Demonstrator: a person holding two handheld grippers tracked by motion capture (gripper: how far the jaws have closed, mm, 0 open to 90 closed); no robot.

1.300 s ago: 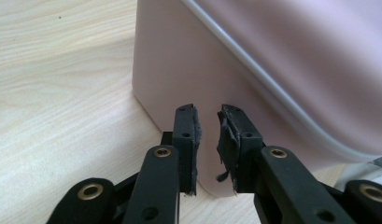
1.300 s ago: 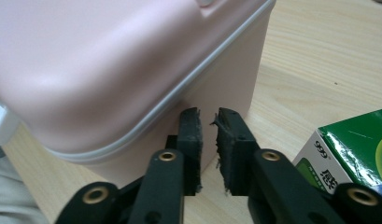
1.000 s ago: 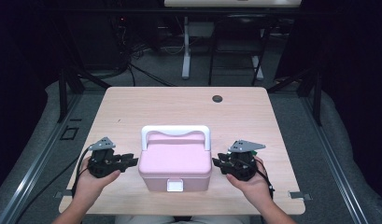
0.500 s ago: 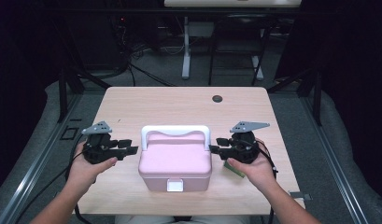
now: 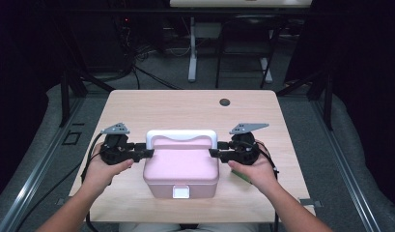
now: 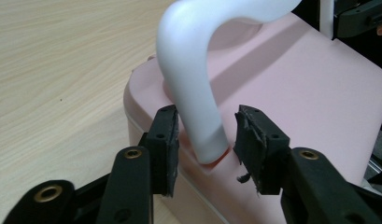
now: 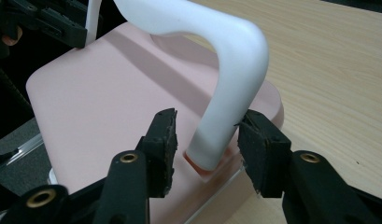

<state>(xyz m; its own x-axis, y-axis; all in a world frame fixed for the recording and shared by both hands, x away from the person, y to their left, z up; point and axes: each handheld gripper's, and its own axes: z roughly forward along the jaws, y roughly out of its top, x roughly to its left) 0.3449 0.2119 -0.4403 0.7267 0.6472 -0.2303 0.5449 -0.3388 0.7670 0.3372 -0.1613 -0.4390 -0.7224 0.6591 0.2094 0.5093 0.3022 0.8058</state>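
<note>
Black jaws of my L gripper [image 6: 205, 142] straddled the white curved plastic handle [image 6: 198, 93], just closing, one pad touching; R gripper [image 7: 205, 140] likewise, both unclamped. Handle's pink plastic lidded box [image 5: 181, 166] sat mid-front on the light wooden table [image 5: 185, 106].

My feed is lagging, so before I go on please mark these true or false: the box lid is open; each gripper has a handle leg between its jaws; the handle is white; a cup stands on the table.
1. The box lid is open. False: it is closed, latch at the front.
2. The left gripper and the right gripper each have a leg of the handle between their jaws. True.
3. The handle is white. True.
4. A cup stands on the table. False: apart from the box, there is just a small dark round spot near the far edge.
</note>
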